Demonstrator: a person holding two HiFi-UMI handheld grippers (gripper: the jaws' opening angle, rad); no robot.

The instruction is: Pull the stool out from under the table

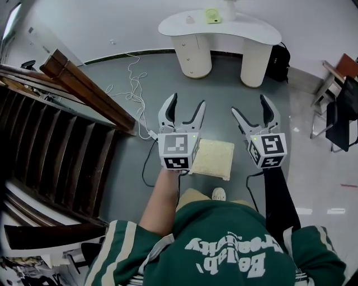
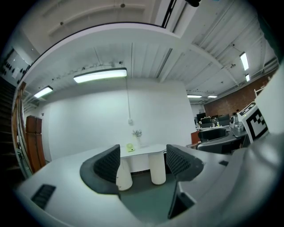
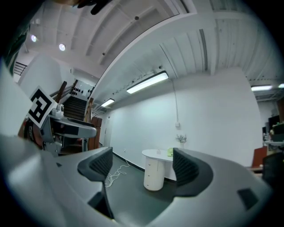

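A white kidney-shaped table point(image 1: 224, 28) on two round pedestals stands at the far wall, with nothing visible beneath it. It also shows far off as the table point(image 2: 141, 151) in the left gripper view and the table point(image 3: 156, 155) in the right gripper view. A square beige cushioned top point(image 1: 213, 159), seemingly the stool from above, sits on the grey floor close to my feet, well apart from the table. My left gripper point(image 1: 187, 101) hovers open above its left edge. My right gripper point(image 1: 249, 105) is open just to its right. Both hold nothing, as the left gripper point(image 2: 142, 162) and right gripper point(image 3: 142, 166) confirm.
A dark wooden staircase with handrail point(image 1: 84, 89) fills the left side. A white cable point(image 1: 134, 84) trails over the floor beside it. A black bag point(image 1: 278, 61) leans by the table's right pedestal. Chairs point(image 1: 338, 106) stand at the right. A green item point(image 1: 212, 15) lies on the table.
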